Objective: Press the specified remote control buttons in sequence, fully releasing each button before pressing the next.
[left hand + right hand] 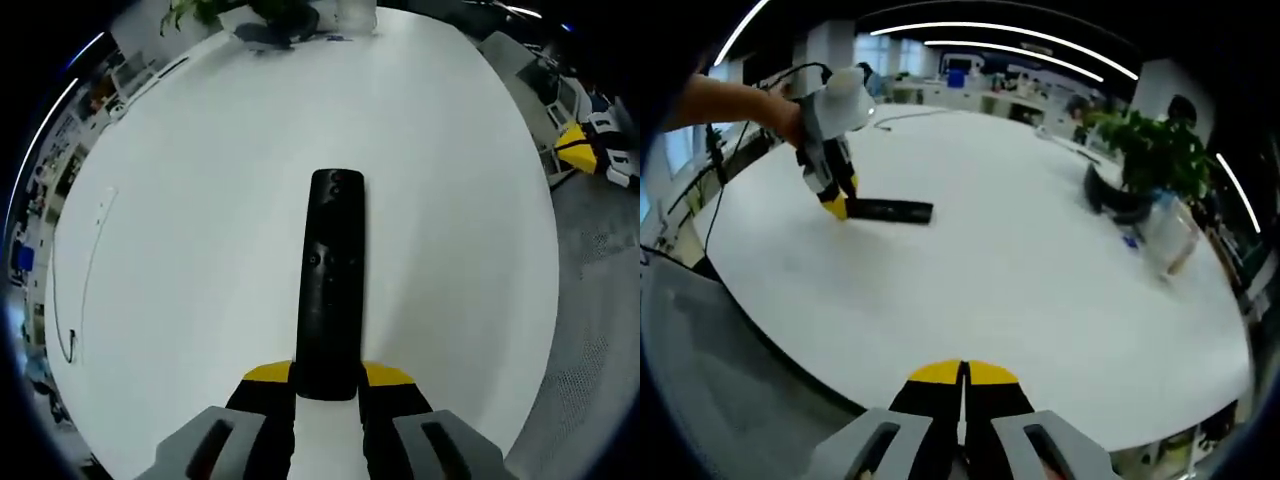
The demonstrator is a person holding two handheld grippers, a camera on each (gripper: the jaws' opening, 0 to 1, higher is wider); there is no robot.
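Left tool (326, 385) pinches the near end of the black remote (331, 280) on the white worktop (200, 250); right tool (962, 385) pressed together

The remote control (332, 285) looks like black plastic, a little glossy on its top face. The table (200, 250) has a smooth, matt white surface. The left gripper (328, 385) has yellow tips and grey, matt, plastic-looking bodies. The floor (600, 300) beside the table looks grey and rough, maybe carpet.

One remote control (332, 285), one white table (200, 250), two tongs (327, 382) (962, 378), one potted plant (1150, 160)
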